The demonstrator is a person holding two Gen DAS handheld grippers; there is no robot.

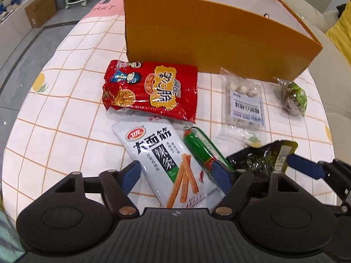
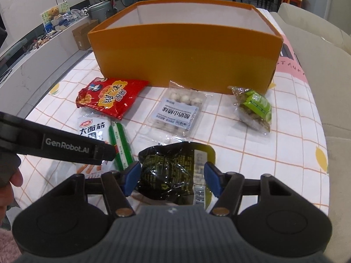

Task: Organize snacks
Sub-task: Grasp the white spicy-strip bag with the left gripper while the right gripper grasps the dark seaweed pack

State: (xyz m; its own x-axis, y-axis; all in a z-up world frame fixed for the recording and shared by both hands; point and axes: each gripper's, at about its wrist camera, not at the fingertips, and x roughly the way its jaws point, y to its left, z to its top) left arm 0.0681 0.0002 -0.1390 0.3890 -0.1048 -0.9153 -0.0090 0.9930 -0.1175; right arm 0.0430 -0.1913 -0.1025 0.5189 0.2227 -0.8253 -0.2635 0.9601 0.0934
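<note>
Nearest the left wrist lens, the left gripper [image 1: 176, 173] stood with its jaws wide apart over the grey-white spicy-strip packet [image 1: 169, 162], whose lower end lay between the blue pads; neither pad pressed on it. At the upper left of that packet lay the red noodle-snack bag [image 1: 151, 89], flat on the checked tabletop [image 1: 65, 114]. Just right of the grey-white packet a green sausage stick [image 1: 201, 146] lay slantwise, its lower end by the right blue pad. Farther right, at the lower right of the frame, sat the black-and-yellow pouch [image 1: 263, 157].

From the right wrist view, the right gripper [image 2: 172, 175] had its jaws half apart on either side of that pouch [image 2: 173, 171]; the left pad seemed to touch its crinkled edge, but whether they pinched it I could not tell. Above it lay the clear pack of white balls [image 2: 179, 111], and at the right the green-labelled clear bag [image 2: 254, 107]. Behind all of them the open orange box [image 2: 186, 50] stood across the top.
</note>
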